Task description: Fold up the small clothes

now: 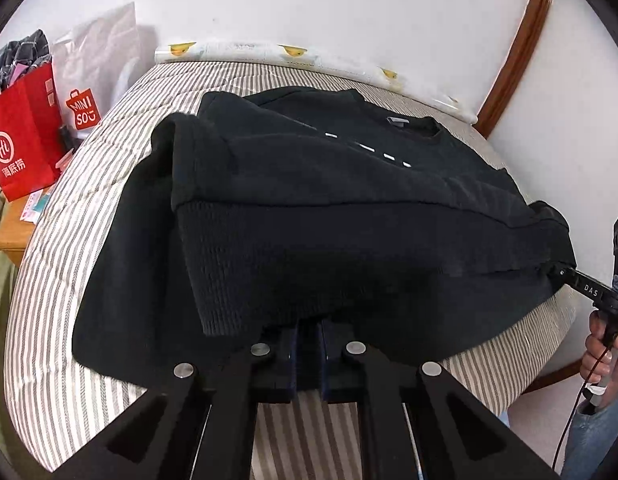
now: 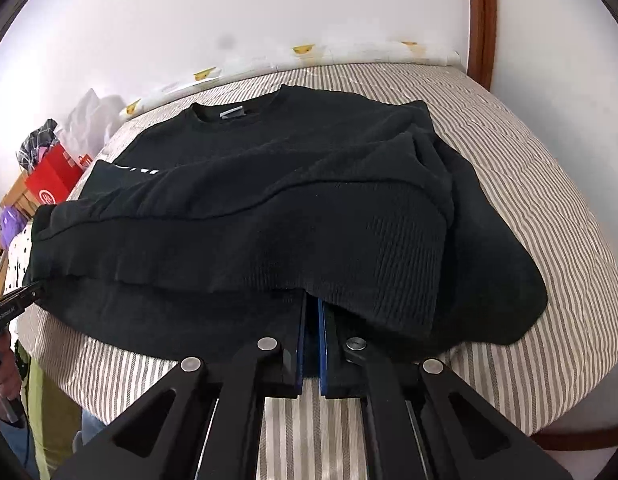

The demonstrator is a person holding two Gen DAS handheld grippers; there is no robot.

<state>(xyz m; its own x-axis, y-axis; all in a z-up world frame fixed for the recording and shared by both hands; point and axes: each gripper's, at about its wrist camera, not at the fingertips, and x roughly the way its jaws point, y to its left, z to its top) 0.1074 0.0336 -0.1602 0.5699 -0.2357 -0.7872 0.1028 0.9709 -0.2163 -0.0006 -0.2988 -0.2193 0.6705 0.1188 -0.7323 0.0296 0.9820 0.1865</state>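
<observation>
A black sweater [image 1: 329, 200] lies on the striped bed [image 1: 89, 240], collar toward the wall and sleeves folded across its front. My left gripper [image 1: 309, 328] is shut on the ribbed hem, with black fabric pinched between its blue pads. At the right edge of the left wrist view, my right gripper [image 1: 557, 270] pinches the hem's other end. The right wrist view shows the sweater [image 2: 269, 200] from the other side. There my right gripper [image 2: 312, 308] is shut on the ribbed hem, and my left gripper [image 2: 33, 290] holds the far left corner. The hem is raised off the bed [image 2: 529, 160] between the two grips.
A red paper bag [image 1: 21, 152] and a white shopping bag [image 1: 93, 72] stand left of the bed beside a wooden table [image 1: 13, 236]. A white roll with yellow marks [image 1: 237, 50] lies along the wall. A wooden frame [image 1: 521, 40] rises at the right. A person's hand [image 1: 601, 356] grips the right handle.
</observation>
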